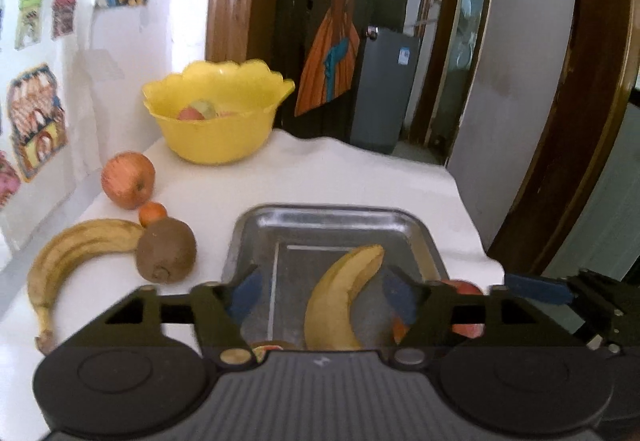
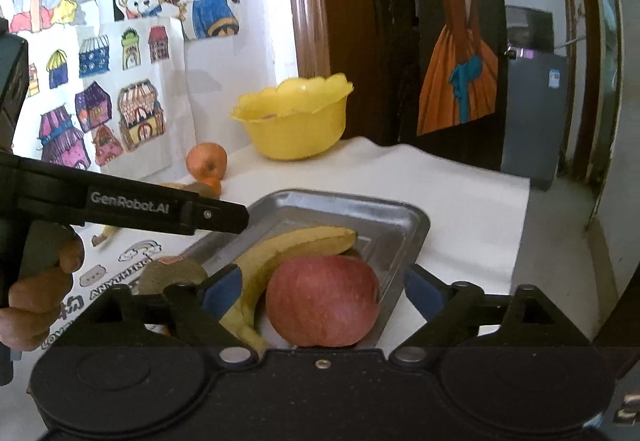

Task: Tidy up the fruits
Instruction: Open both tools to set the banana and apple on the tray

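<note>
Two bananas [image 1: 68, 261] [image 1: 340, 297], left view only.

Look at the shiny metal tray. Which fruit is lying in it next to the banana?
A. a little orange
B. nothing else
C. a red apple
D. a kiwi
C: in the right wrist view a red apple sits in the metal tray touching the banana, while a kiwi and a little orange lie out on the white table.
</note>
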### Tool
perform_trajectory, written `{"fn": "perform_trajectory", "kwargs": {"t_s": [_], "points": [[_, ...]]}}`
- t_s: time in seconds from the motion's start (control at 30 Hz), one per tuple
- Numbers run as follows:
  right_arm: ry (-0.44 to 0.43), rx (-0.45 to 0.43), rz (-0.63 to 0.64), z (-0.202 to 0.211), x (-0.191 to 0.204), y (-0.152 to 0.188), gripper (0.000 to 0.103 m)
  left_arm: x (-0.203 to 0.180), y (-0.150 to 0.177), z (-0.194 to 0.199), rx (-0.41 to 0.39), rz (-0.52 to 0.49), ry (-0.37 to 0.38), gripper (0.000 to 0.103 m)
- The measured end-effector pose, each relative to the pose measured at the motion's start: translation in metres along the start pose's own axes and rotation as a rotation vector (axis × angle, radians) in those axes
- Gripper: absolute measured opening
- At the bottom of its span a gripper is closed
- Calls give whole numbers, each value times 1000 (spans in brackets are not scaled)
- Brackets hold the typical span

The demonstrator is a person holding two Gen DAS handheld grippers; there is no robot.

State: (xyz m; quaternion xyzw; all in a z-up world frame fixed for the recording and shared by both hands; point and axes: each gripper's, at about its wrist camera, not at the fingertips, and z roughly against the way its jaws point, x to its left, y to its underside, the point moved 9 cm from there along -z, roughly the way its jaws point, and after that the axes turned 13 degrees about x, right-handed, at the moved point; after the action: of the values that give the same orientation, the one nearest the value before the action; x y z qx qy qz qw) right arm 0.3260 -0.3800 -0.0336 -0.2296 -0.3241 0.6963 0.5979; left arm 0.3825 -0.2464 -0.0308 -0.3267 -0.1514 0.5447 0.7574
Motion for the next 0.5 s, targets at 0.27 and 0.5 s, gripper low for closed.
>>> {"fn": "perform_trajectory", "kwargs": {"t_s": [0.27,0.5], "points": [[72,-126,0,62,21,2,102,16,4,60,-138,10,-43,102],[147,-167,-29,112,43,22,102,34,26,111,-206,-2,-70,102]]}}
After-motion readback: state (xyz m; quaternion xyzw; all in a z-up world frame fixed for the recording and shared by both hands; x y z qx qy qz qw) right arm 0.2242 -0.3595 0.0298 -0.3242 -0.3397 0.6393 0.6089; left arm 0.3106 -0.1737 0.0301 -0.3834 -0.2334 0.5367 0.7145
